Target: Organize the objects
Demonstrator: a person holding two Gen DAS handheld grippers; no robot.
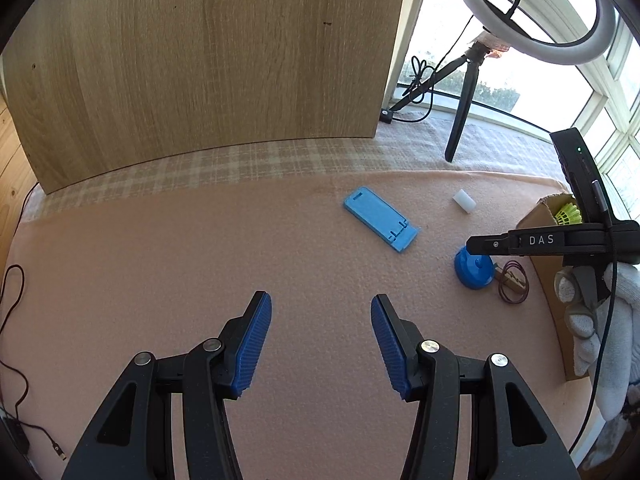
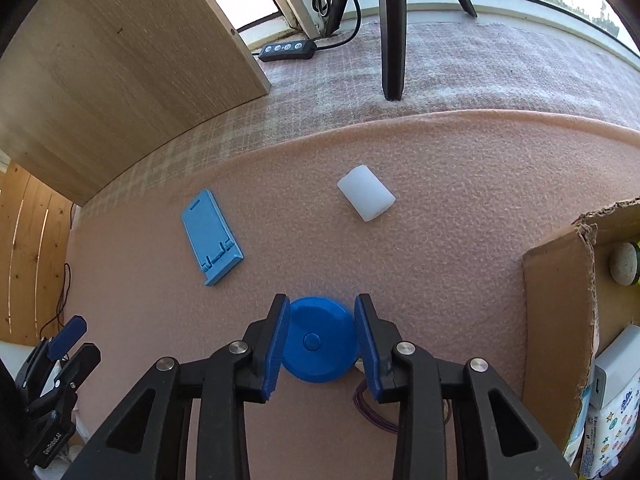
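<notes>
The right gripper (image 2: 322,340) pinches a blue round disc (image 2: 318,340) on the pink mat (image 2: 440,240) (pickup step); next, lift toward the cardboard box (image 2: 560,300). The left gripper (image 1: 321,340) hangs spread, empty.

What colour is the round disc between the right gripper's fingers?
Blue. The round disc shows best in the right wrist view, between the right gripper.

The cardboard box (image 2: 560,320) is cut off (right edge), its contents partly hidden.
</notes>
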